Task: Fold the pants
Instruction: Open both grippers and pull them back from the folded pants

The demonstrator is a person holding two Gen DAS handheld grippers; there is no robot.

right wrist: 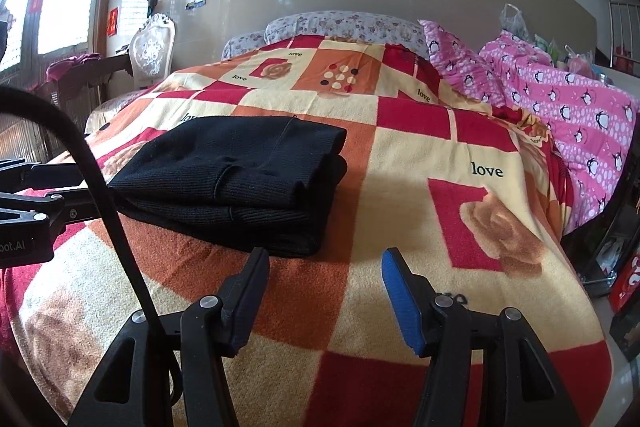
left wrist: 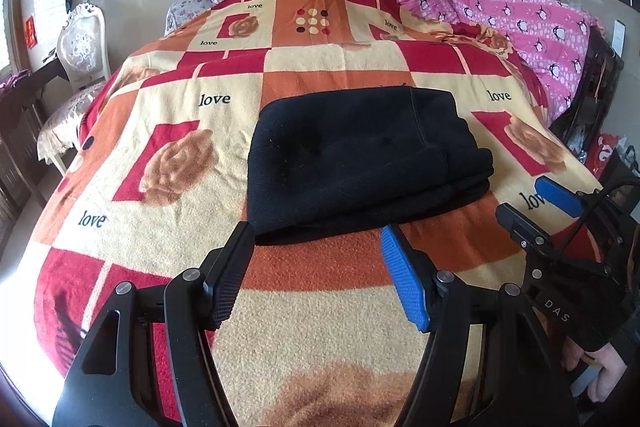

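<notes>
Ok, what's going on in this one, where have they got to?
A person holding a two-finger gripper in each hand is folding pants on a bed. The black knit pants already lie folded into a compact stack on the red, orange and cream patchwork blanket. The left gripper and the right gripper both hover open just short of the stack's near edge, holding nothing. The folding looks essentially finished.

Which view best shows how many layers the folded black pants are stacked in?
The right wrist view: the pants are seen from a low side angle, with stacked edges visible. The left wrist view shows mostly their top face.
</notes>
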